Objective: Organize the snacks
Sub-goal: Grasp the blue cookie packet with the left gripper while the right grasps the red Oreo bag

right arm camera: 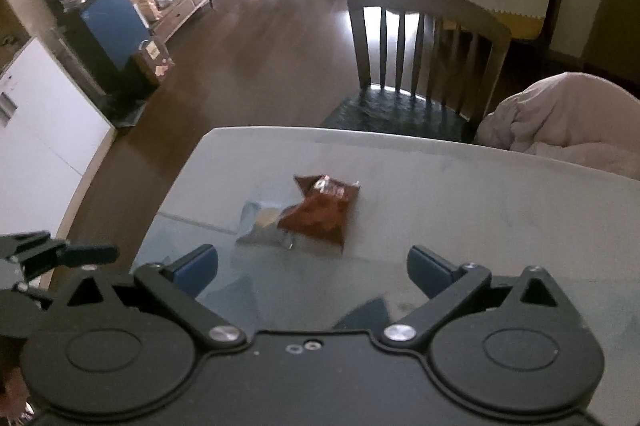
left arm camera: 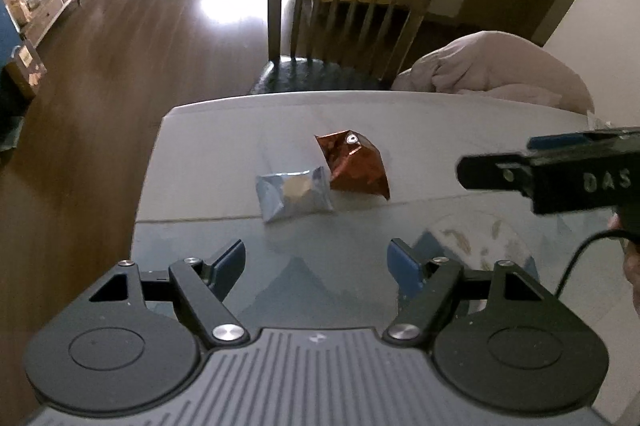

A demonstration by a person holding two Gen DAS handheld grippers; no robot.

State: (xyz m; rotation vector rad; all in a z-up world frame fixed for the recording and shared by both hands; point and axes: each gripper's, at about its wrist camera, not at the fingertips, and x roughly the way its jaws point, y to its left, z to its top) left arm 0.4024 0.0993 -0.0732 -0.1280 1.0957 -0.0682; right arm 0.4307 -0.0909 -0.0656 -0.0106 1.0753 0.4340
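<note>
Two snack packets lie side by side, touching, on the pale table [left arm camera: 216, 146]: a silver-blue packet [left arm camera: 294, 195] and a crinkled red-brown packet [left arm camera: 354, 166] just right of it. My left gripper [left arm camera: 316, 262] hovers short of them, open, with nothing between its blue pads. At the right edge of this view, the right gripper [left arm camera: 472, 168] reaches in from the side. In the right wrist view the silver-blue packet [right arm camera: 262, 222] and the red-brown packet [right arm camera: 320, 214] lie just ahead of my right gripper [right arm camera: 314, 268], which stands wide open and empty. The left gripper [right arm camera: 88, 252] shows at the left edge.
A wooden chair [left arm camera: 344, 10] [right arm camera: 424, 38] stands at the table's far edge, with a heap of pink cloth [left arm camera: 492, 66] [right arm camera: 560, 114] to its right. The near part of the table [right arm camera: 460, 194] is glossy and reflective. Wooden floor drops off to the left.
</note>
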